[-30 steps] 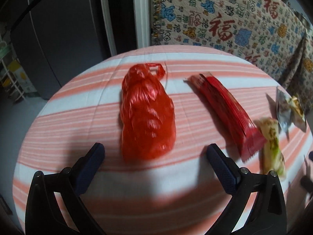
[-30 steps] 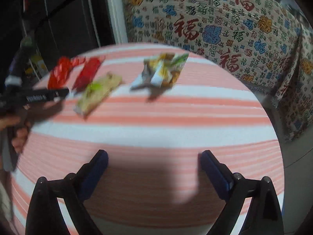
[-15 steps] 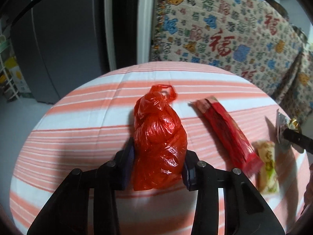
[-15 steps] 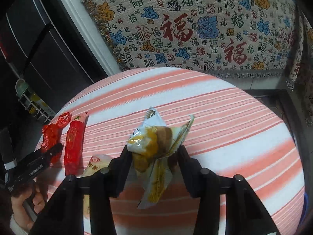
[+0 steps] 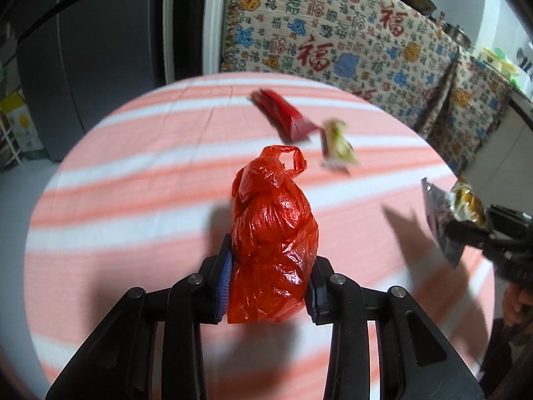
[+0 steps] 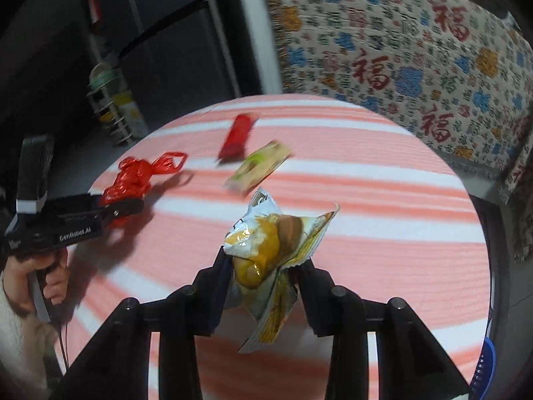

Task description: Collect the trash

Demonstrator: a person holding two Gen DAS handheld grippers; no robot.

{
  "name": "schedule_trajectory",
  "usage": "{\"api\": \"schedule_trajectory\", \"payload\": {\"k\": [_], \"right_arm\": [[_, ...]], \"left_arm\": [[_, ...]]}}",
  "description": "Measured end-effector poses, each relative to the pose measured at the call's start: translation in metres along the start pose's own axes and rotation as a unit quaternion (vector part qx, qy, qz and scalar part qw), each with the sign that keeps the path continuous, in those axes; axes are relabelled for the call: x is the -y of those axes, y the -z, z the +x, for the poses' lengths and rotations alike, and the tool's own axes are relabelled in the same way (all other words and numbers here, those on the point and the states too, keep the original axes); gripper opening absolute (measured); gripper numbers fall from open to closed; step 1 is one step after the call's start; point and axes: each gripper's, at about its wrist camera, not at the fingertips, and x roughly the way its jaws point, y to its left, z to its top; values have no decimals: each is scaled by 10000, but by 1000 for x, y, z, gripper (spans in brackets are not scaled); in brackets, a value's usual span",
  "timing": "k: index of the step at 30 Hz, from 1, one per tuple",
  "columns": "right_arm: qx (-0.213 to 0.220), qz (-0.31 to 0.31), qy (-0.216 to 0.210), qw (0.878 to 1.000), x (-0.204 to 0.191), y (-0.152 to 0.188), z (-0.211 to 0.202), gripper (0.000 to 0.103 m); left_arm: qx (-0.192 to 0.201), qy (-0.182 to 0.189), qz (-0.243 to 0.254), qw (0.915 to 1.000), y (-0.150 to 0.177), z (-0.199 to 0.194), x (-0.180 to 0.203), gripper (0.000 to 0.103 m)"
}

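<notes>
The left gripper is clamped on the knotted, crinkly red plastic bag; the right gripper, whose jaws have just been closing, pinches a crumpled yellow-and-silver foil snack wrapper, probably so both can be carried off together. A long red packet and a pale green-printed wrapper lie just beside each other near the far edge of the round striped tablecloth, with bare cloth all around

Round tabletop with pink-and-white striped cloth. Lying on it: red stick wrapper and green-beige snack wrapper, just beside each other, toward the far side.
</notes>
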Motion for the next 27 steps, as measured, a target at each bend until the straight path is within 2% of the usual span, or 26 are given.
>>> {"api": "schedule_trajectory", "payload": {"k": [2,3,4,5,6,7,9,14,18,27], "right_arm": [[-53,-216,89,9997,-12,18,-7,39],[-84,-291,155,9994,-16,25,-7,41],[-123,-323,236,9991,-17,32,-4,48],[-185,-291,310,9989,-17,37,1,56],[-244,-206,373,9988,-14,42,6,66],[-272,-120,392,9988,-12,46,9,66],[-251,-111,395,9988,-11,50,12,69],[-313,-438,695,9961,-23,51,17,77],[-329,-371,714,9962,-21,47,20,81],[-342,-359,702,9963,-21,47,21,82]], "left_arm": [[-97,-179,0,9998,12,2,5,49],[-147,-286,18,9995,16,6,7,64],[-220,-425,34,9988,20,12,9,73],[-90,-557,151,9983,22,13,13,75],[-127,-759,260,9967,24,17,16,85],[-126,-886,234,9957,24,19,16,93],[-203,-868,35,9960,25,22,9,98],[-225,-912,0,9956,26,23,4,102],[-227,-905,-4,9956,26,23,3,102],[-226,-891,-8,9958,28,22,4,102]]}}
